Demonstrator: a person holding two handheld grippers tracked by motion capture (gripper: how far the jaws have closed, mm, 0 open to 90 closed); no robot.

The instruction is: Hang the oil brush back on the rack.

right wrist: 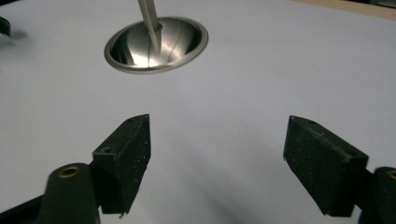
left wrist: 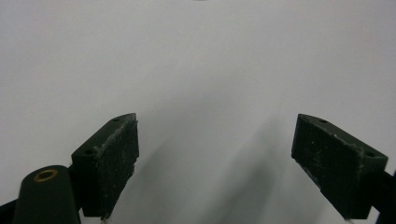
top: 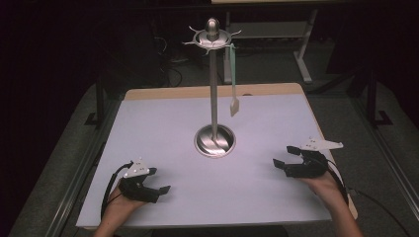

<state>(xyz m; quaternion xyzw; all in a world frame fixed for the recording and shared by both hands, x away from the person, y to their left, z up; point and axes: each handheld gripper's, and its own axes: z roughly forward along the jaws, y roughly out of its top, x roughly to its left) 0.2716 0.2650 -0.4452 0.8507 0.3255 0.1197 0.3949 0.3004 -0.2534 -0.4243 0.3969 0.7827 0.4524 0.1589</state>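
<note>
A tall metal utensil stand [top: 214, 89] rises from a round dished base [top: 215, 141] in the middle of the white table [top: 148, 138]. Its top ring [top: 212, 35] carries several hooks. A pale green spatula [top: 233, 81] hangs from a hook on the right side, blade down, clear of the table. My left gripper [top: 159, 180] rests low at the front left, open, with bare table between its fingers [left wrist: 112, 158]. At the front right my right gripper [top: 284, 156] is open with nothing in it, pointing toward the base [right wrist: 182, 37] and pole [right wrist: 148, 14].
A wooden board edge [top: 197, 92] shows behind the white sheet. Metal frame rails [top: 84, 163] run along the table's left side. On the dark floor behind stand the legs of another table [top: 302, 54] and some cables.
</note>
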